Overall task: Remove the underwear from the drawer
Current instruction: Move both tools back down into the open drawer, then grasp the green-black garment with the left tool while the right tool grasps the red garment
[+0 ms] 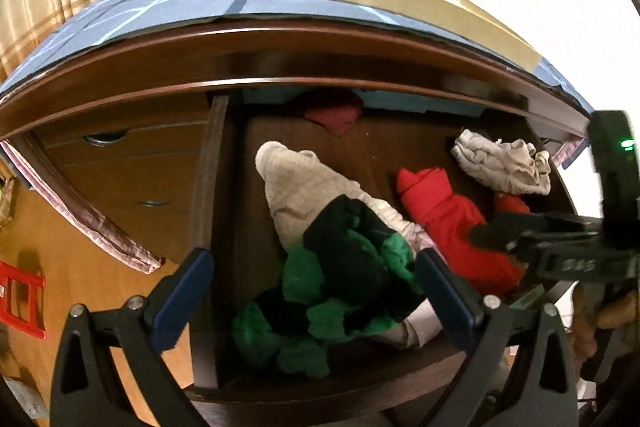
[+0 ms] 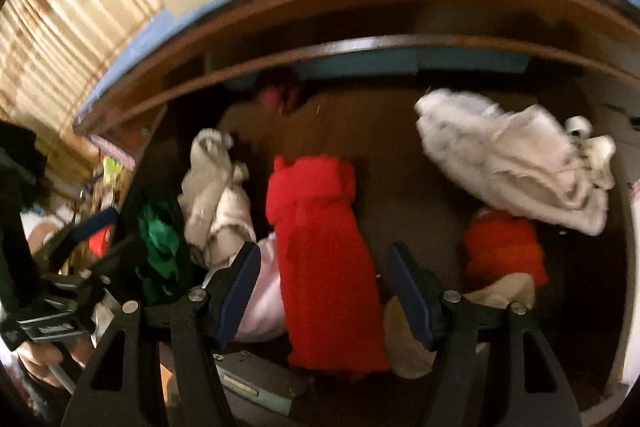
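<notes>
Inside the open dark-wood drawer [image 1: 224, 187], crumpled underwear is lying loose: a green-and-black piece [image 1: 340, 283], a cream piece [image 1: 304, 187], a red folded piece [image 2: 320, 259]. The left hand-held gripper [image 1: 316, 287] is being held apart over the green-and-black piece; the right hand-held gripper [image 2: 324, 291] is being held apart around the red piece, pads not touching.

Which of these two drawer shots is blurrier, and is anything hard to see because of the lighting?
Right wrist view: clearly blurrier, with the white garment and curtain smeared. Left wrist view: sharp, the green-and-black garment crisp, though fisheye bends the dresser top edge into an arc. Both views: the drawer's back is in shadow, so the dark red garment there is dim.
</notes>
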Demonstrator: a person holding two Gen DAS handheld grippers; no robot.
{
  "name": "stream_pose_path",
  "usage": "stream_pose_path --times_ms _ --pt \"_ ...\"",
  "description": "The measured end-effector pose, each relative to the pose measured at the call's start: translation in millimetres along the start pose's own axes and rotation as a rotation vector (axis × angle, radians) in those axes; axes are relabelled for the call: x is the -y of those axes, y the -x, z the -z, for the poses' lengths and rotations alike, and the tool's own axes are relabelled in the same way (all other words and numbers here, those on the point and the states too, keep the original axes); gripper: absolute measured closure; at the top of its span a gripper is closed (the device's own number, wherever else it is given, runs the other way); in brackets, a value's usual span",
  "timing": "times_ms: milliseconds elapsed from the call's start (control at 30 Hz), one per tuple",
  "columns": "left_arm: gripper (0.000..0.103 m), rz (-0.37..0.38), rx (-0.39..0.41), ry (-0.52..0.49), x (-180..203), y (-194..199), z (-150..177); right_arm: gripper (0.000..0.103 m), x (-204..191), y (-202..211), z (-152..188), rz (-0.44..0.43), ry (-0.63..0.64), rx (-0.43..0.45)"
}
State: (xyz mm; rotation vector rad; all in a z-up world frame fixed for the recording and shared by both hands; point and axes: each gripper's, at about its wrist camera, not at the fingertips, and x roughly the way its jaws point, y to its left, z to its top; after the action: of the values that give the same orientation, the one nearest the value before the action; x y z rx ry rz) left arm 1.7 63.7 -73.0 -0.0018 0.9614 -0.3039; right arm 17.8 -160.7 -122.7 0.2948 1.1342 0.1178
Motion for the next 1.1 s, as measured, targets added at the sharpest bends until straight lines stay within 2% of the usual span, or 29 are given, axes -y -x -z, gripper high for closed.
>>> stream_pose_path --times_ms 167,300,400,433,467,533,600,633,700,767,867,967,1100 --pt "0.001 0.056 -0.035 -0.055 11 -1 1 0.035 -6 -33 -2 0.024 0.023 -0.149" --pt "0.001 0.049 -0.093 -0.089 21 -14 2 0.035 -7 -42 -8 0.052 0.028 -0.206" --pt "0.001 0.026 -0.125 -0.074 19 -24 1 0.035 -8 -50 -11 0.055 0.028 -0.256" --pt "0.001 0.028 -0.131 -0.063 18 -26 0 0.037 -11 -51 -11 0.063 0.047 -0.263" --pt "0.003 0.034 -0.136 -0.057 16 -27 0 0.043 -13 -52 -11 0.071 0.062 -0.266" --pt "0.007 0.047 -0.148 -0.044 13 -29 -1 0.045 -14 -54 -11 0.086 0.080 -0.272" --pt "0.011 0.051 -0.147 -0.048 13 -29 0 0.049 -12 -54 -12 0.072 0.071 -0.270" --pt "0.022 0.071 -0.150 -0.037 12 -29 0 0.049 -11 -54 -12 0.064 0.066 -0.267" --pt "0.032 0.063 -0.143 -0.039 9 -29 0 0.052 -6 -51 -13 0.043 0.048 -0.251" --pt "0.047 0.074 -0.136 -0.043 6 -28 0 0.053 0 -47 -12 0.019 0.019 -0.227" --pt "0.057 0.107 -0.133 -0.021 1 -28 -2 0.055 9 -37 -8 -0.027 -0.033 -0.181" --pt "0.065 0.125 -0.121 0.002 -3 -28 -3 0.055 20 -26 -4 -0.078 -0.101 -0.133" --pt "0.065 0.133 -0.080 0.009 -4 -17 -6 0.055 27 -2 3 -0.140 -0.153 -0.044"
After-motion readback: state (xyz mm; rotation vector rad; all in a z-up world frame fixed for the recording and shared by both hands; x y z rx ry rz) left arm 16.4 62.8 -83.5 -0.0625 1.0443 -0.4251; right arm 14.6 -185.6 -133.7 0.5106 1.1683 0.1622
